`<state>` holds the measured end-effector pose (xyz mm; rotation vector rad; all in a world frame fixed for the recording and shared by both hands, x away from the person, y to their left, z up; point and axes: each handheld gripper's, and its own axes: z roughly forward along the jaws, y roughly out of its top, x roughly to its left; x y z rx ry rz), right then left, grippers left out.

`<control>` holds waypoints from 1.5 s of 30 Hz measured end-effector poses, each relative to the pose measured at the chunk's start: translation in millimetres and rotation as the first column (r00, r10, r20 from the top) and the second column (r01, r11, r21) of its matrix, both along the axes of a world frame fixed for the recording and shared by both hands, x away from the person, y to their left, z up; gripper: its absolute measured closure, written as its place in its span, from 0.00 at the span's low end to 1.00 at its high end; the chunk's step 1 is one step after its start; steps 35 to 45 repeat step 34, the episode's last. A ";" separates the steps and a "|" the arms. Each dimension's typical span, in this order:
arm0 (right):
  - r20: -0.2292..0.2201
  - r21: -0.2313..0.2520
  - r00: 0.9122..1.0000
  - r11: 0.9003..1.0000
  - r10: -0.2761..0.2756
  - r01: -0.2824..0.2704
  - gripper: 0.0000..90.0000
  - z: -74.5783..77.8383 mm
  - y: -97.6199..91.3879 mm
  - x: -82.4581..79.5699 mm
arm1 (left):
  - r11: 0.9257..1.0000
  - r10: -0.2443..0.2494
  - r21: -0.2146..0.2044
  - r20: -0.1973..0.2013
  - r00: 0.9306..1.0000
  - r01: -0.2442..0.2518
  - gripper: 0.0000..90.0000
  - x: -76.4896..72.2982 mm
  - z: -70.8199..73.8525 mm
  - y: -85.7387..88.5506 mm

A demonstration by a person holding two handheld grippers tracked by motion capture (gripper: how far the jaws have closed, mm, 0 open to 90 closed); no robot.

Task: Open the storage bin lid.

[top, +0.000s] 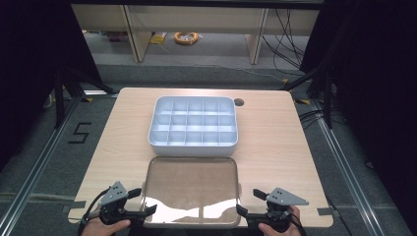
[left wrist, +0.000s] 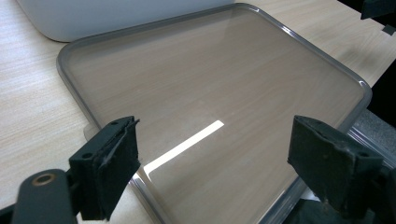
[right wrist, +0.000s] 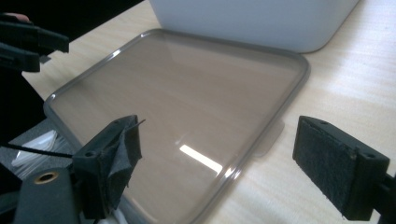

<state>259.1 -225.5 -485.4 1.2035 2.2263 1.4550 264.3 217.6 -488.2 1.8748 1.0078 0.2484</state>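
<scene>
A clear smoky plastic lid lies flat on the wooden table near its front edge, and I also see the lid in both gripper views. Behind it stands a white organiser box with several small compartments. My left gripper stands open at the lid's front left corner, jaws straddling the rim. My right gripper is open at the front right corner, one jaw over the lid, the other over bare table. Nothing is held between either pair of jaws.
The box's white wall sits just beyond the lid. A round cable hole is in the table at the back right. Bare wood lies left and right of the lid. The floor has cables and an orange coil.
</scene>
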 end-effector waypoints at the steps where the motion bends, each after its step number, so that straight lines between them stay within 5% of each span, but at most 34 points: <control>1: 0.000 0.000 1.000 1.000 0.000 0.000 0.18 0.0 0.0 0.0 | 1.000 0.000 -0.004 0.004 1.000 0.000 0.17 -1.3 -0.1 -0.3; 6: -0.006 -0.012 1.000 1.000 0.007 -0.007 0.18 -2.2 1.1 -7.6 | 1.000 -0.003 -0.002 0.001 1.000 0.003 0.17 -8.7 -0.2 -0.5; 8: -0.050 -0.012 0.999 1.000 -0.009 0.008 0.19 -1.0 1.6 -13.5 | 1.000 -0.008 0.002 0.006 1.000 0.008 0.17 -10.7 -0.5 -0.9; 18: -0.019 -0.033 1.000 0.999 -0.014 0.013 0.19 -5.7 -2.5 -20.4 | 1.000 -0.020 0.005 -0.006 1.000 0.020 0.17 -19.4 -1.1 -2.4; 20: -0.032 -0.034 0.999 0.999 -0.018 0.017 0.19 -4.5 -3.4 -22.6 | 1.000 -0.011 0.001 -0.007 1.000 0.011 0.17 -19.8 -1.5 -2.7; 21: -0.077 -0.016 0.996 0.999 -0.038 0.037 0.19 -3.3 -2.2 -26.1 | 1.000 -0.012 -0.004 -0.002 1.000 0.012 0.17 -19.0 -2.2 -2.2; 28: -0.026 -0.036 0.999 0.999 -0.034 0.034 0.19 -7.4 -4.1 -20.8 | 1.000 -0.004 0.013 -0.012 1.000 0.004 0.17 -18.6 -1.5 -1.0; 33: -0.093 -0.020 0.994 0.999 -0.052 0.050 0.19 -4.7 -3.2 -25.7 | 0.999 -0.025 0.027 -0.008 1.000 0.025 0.17 -17.0 -1.5 -0.1; 34: -0.047 -0.039 0.998 0.999 -0.029 0.028 0.19 -6.3 -5.4 -22.2 | 0.999 -0.023 0.025 -0.008 1.000 0.023 0.17 -16.9 -1.5 -0.3; 45: -0.047 -0.039 0.998 0.999 -0.029 0.028 0.19 -6.3 -5.4 -22.2 | 0.999 -0.023 0.025 -0.008 1.000 0.023 0.17 -16.9 -1.5 -0.3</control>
